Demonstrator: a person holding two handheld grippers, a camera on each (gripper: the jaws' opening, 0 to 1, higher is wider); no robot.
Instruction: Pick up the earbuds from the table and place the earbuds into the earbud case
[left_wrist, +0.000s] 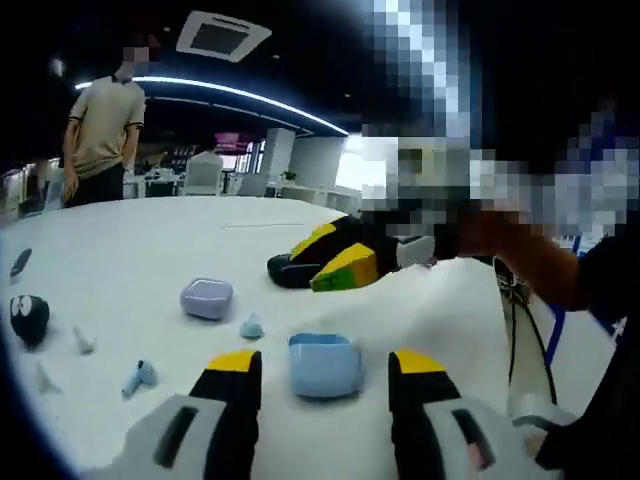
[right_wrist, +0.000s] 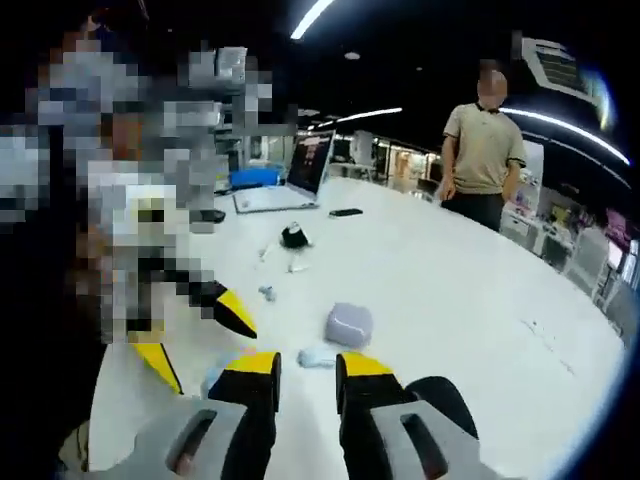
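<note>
Earbuds and cases spread across the white counter

In the left gripper view we see, from the left, a black earbud case (left_wrist: 29, 318) near the counter (left_wrist: 150, 240) edge, two small pale earbuds (left_wrist: 83, 342) beside it, then a light-blue earbud (left_wrist: 139, 376) just left of our left tool (left_wrist: 325, 365). A lavender case (left_wrist: 207, 298) sits farther ahead, with a small blue earbud (left_wrist: 251, 327) between it and the tool. The left tool's jaws stand released, wide apart, and a blue case (left_wrist: 325, 364) lies on the counter directly between their yellow tips, not gripped. Beyond it our right tool (left_wrist: 335, 262) comes in from the right.

In the right gripper view the left tool (right_wrist: 190, 335) enters from the left. Our right tool (right_wrist: 308, 368) has its jaws close together with a narrow gap; we cannot tell whether anything sits between them. A pale blue earbud (right_wrist: 315, 357) lies just ahead of its tips, the lavender case beyond. A laptop (right_wrist: 285, 185) and a standing person (right_wrist: 483, 150) are farther off.
</note>
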